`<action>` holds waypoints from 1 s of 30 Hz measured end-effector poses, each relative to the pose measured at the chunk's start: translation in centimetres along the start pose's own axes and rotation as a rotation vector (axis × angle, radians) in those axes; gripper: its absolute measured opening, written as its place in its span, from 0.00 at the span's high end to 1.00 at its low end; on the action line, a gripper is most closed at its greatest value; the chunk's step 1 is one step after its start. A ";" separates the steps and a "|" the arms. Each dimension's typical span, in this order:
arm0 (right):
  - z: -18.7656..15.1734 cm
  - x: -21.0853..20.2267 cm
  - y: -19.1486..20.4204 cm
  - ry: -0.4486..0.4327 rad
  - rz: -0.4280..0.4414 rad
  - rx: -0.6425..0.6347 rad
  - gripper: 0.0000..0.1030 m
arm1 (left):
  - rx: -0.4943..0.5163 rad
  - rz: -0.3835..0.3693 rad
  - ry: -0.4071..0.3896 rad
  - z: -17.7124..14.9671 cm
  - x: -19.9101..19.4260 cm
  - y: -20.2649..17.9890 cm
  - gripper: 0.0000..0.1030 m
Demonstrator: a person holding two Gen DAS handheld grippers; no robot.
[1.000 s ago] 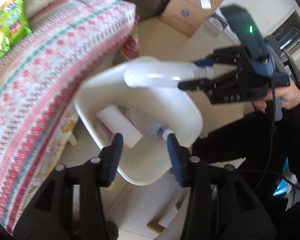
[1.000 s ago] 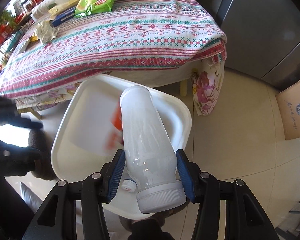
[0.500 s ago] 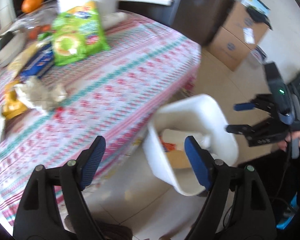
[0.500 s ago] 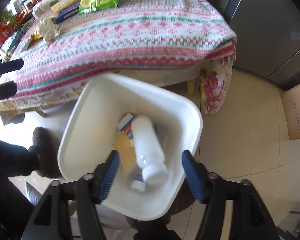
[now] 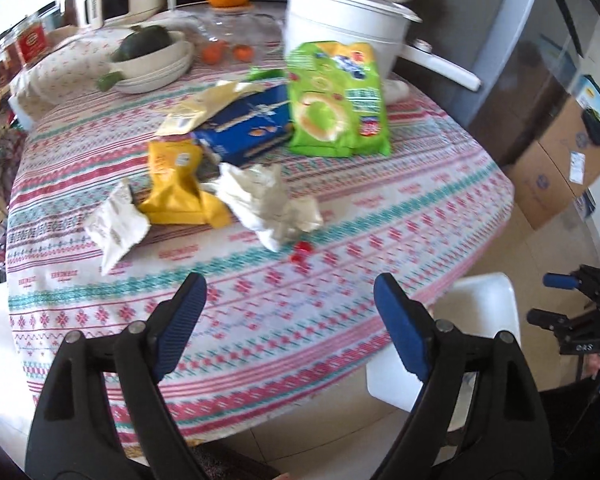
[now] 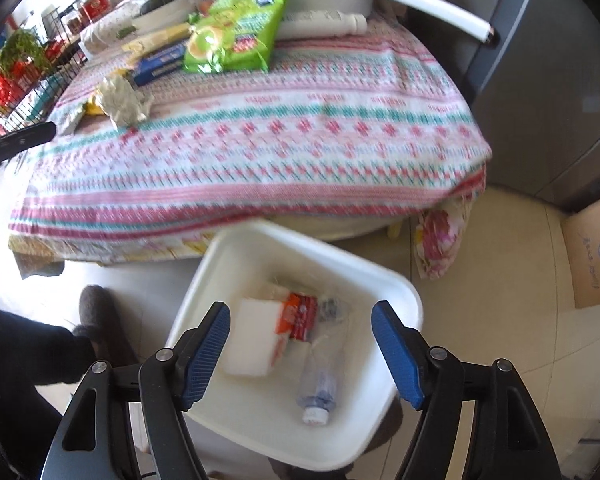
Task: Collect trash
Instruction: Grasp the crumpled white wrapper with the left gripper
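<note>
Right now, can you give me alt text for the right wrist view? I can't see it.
The open, empty right gripper hangs over a white bin on the floor that holds a clear plastic bottle, a white box and a red wrapper. Behind it, a table with a patterned cloth carries a green snack bag and crumpled wrappers.

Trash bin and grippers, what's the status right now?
Left gripper open, empty, over table. Right gripper just opened, empty, above trash bin. Crumpled paper and wrappers uncollected. Nothing blocking.
</note>
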State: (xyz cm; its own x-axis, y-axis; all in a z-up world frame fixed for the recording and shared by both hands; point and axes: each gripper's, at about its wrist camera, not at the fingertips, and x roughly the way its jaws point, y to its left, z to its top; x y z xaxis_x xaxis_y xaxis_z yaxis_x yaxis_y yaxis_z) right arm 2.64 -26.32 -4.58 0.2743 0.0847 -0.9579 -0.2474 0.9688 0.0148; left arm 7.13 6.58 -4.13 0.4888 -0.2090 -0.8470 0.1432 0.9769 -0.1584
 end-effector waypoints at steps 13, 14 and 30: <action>4.3 0.6 4.1 -0.015 0.018 -0.030 0.26 | -0.133 -0.077 0.076 1.9 5.5 1.5 0.28; 4.5 0.6 4.2 -0.016 0.020 -0.029 0.26 | -0.140 -0.075 0.077 2.1 5.8 1.5 0.31; 6.5 2.1 3.3 -0.023 -0.052 0.034 0.26 | -0.222 -0.094 0.062 3.6 7.0 2.5 0.77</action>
State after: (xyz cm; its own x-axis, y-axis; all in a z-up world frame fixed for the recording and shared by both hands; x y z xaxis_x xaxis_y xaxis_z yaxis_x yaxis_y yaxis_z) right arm 8.47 -21.44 -4.66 0.3070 0.0389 -0.9509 -0.2008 0.9793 -0.0247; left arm 14.04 7.38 -8.62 0.4279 -0.3034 -0.8514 -0.0103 0.9403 -0.3403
